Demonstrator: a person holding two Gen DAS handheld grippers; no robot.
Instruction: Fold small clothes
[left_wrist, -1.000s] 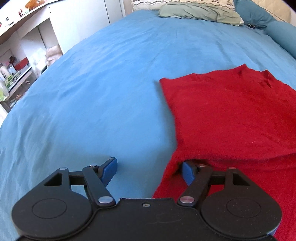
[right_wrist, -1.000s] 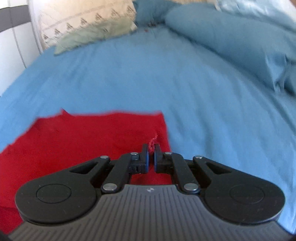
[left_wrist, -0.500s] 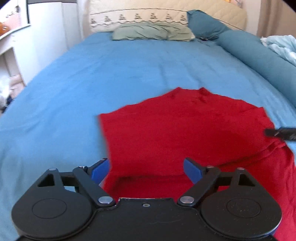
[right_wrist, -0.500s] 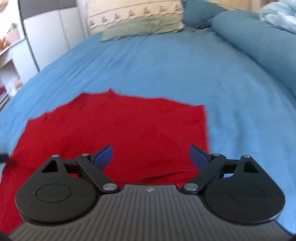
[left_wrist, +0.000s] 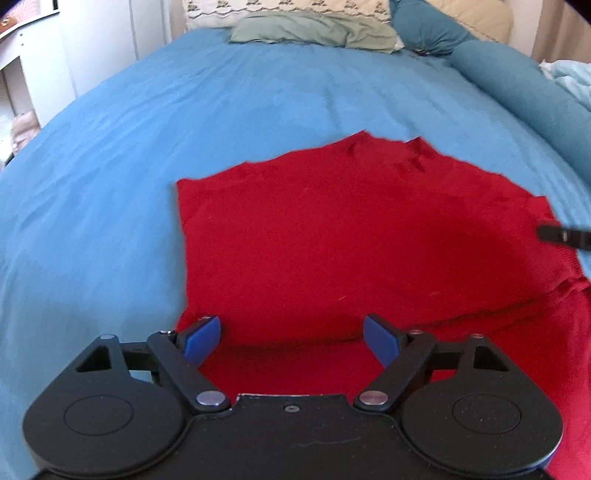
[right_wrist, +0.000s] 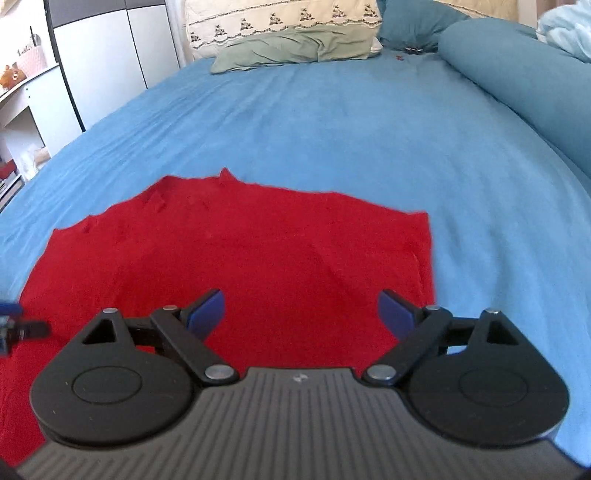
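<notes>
A red garment (left_wrist: 351, 236) lies on the blue bed, with an upper layer folded over a lower one along its near edge. It also shows in the right wrist view (right_wrist: 258, 258). My left gripper (left_wrist: 291, 338) is open and empty, just above the garment's near left part. My right gripper (right_wrist: 301, 312) is open and empty, above the garment's near right part. A tip of the right gripper (left_wrist: 563, 236) shows at the right edge of the left wrist view. A tip of the left gripper (right_wrist: 22, 328) shows at the left edge of the right wrist view.
The blue bedspread (left_wrist: 184, 129) surrounds the garment. A green pillow (left_wrist: 314, 33) and a patterned cream pillow (right_wrist: 280, 18) lie at the head. A teal bolster (right_wrist: 517, 74) runs along the right side. White cabinets and shelves (right_wrist: 99, 55) stand at the left.
My right gripper has let go of the garment and opened. My left gripper stays open. Both grippers have shifted over the garment's middle and now look toward the head of the bed.
</notes>
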